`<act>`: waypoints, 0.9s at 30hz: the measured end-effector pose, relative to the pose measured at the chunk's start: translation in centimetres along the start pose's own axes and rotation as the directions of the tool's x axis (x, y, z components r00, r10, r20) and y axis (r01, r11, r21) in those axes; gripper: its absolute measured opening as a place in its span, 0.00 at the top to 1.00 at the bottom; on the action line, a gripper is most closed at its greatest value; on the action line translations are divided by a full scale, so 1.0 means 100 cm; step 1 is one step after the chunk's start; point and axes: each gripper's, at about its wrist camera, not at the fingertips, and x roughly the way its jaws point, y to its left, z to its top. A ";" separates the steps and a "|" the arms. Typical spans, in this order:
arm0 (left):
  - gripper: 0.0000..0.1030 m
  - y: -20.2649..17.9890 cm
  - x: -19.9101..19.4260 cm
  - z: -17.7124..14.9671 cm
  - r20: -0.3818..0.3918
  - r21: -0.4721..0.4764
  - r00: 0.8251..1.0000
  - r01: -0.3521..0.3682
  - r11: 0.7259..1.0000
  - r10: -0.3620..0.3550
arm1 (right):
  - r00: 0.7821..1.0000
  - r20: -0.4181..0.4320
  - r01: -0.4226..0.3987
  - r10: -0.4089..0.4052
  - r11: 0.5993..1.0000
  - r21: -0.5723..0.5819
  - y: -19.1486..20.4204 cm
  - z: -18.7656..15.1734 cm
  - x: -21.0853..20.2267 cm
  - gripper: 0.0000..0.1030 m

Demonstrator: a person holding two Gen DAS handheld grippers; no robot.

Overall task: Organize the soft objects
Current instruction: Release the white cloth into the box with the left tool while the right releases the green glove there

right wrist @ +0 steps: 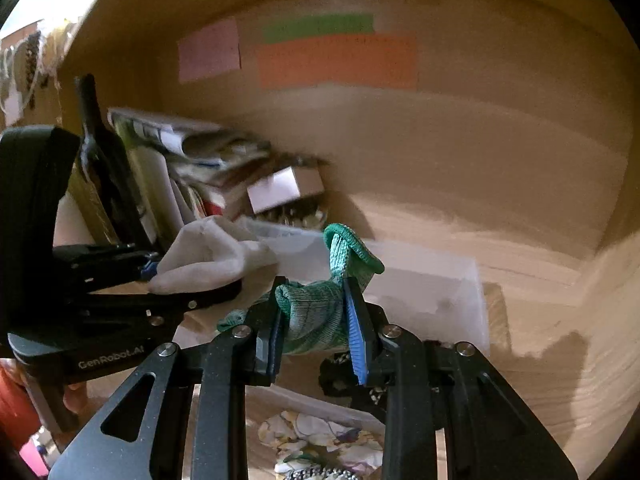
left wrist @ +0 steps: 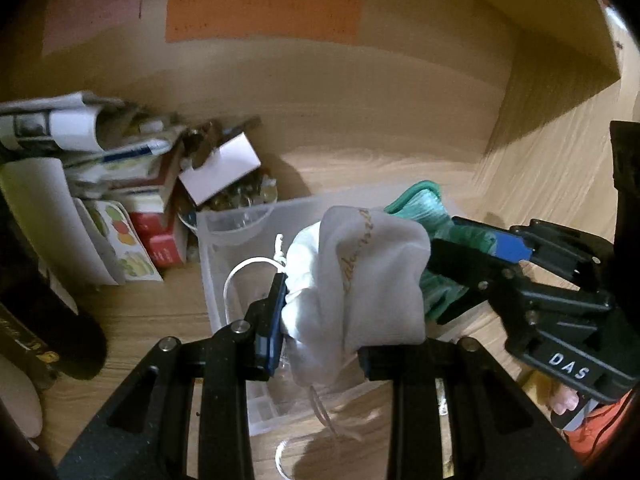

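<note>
Both jaws are squeezed on soft things, the left gripper [left wrist: 320, 320] on a white bag [left wrist: 360, 280] and the right gripper [right wrist: 316, 332] on a green glove [right wrist: 320, 312], above the clear bin [left wrist: 240, 216], so lower each inside before letting go.
</note>
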 end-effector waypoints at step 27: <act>0.31 -0.009 -0.030 0.000 0.052 0.023 0.999 0.006 1.000 -0.008 | 0.996 -0.062 0.064 -0.062 0.997 0.030 -0.015 -0.005 0.011 0.45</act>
